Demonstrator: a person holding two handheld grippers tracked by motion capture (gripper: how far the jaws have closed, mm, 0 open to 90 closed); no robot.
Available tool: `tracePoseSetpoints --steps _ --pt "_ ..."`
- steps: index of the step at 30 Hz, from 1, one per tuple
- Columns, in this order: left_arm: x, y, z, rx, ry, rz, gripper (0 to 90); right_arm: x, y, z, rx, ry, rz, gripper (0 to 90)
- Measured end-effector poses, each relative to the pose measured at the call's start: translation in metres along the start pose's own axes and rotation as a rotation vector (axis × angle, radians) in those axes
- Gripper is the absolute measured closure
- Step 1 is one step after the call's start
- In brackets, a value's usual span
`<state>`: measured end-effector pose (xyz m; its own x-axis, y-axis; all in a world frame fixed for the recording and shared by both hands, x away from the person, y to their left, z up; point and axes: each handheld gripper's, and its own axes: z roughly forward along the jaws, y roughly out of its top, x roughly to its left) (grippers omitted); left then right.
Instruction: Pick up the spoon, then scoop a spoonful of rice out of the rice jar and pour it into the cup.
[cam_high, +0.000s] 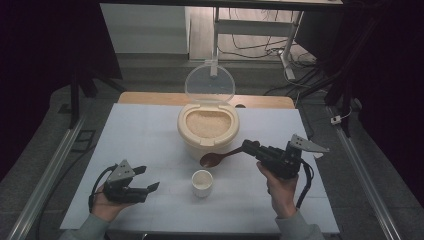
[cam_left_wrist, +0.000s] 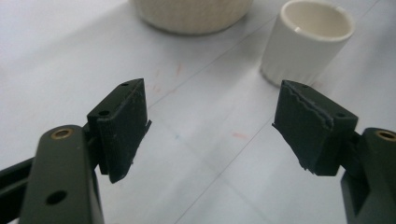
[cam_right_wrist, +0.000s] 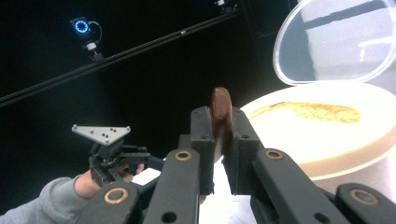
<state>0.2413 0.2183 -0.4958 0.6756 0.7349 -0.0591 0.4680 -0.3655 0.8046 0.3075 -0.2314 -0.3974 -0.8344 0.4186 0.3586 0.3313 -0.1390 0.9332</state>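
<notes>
The brown spoon (cam_high: 216, 158) hangs level above the table, its bowl between the rice container (cam_high: 208, 131) and the small white cup (cam_high: 202, 182), handle running right into the right gripper (cam_high: 248, 146). That gripper lies nearly flat, pointing left, the person's right hand (cam_high: 276, 181) under it, and its jaws are clamped tight on the handle. In the right gripper view the spoon's handle end (cam_right_wrist: 220, 106) pokes up between the pads; its bowl is hidden there. Whether the spoon carries rice is hard to tell. At the near left, the left gripper (cam_high: 148, 178) sits low, aimed right toward the cup, jaws spread wide with nothing between them. The container's clear lid (cam_high: 209, 82) stands open at the far side.
</notes>
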Motion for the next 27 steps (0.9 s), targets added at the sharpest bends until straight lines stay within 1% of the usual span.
tracePoseSetpoints --steps 10,14,17,19,21,23,27 --pt "0.006 -0.011 -0.003 0.017 0.017 -0.013 24.5 -0.004 0.005 -0.008 -0.019 -0.015 -0.004 83.0" --pt "0.008 -0.013 -0.003 0.026 0.017 -0.023 24.1 -0.004 0.008 -0.011 -0.03 -0.021 -0.012 83.0" --pt "0.008 -0.013 -0.002 0.03 0.016 -0.021 23.9 -0.004 0.01 -0.013 -0.04 -0.026 -0.015 83.0" --pt "0.008 -0.013 -0.001 0.032 0.014 -0.022 23.9 -0.004 0.011 -0.014 -0.038 -0.027 -0.016 83.0" --pt "0.008 -0.013 0.0 0.037 0.015 -0.019 23.6 -0.004 0.012 -0.015 -0.055 -0.03 -0.015 83.0" --pt "0.007 -0.013 0.001 0.039 0.014 -0.023 23.2 -0.004 0.014 -0.015 -0.057 -0.035 -0.017 83.0" --pt "0.007 -0.013 0.002 0.044 0.01 -0.024 23.1 -0.005 0.024 -0.012 -0.087 -0.056 -0.037 83.0"
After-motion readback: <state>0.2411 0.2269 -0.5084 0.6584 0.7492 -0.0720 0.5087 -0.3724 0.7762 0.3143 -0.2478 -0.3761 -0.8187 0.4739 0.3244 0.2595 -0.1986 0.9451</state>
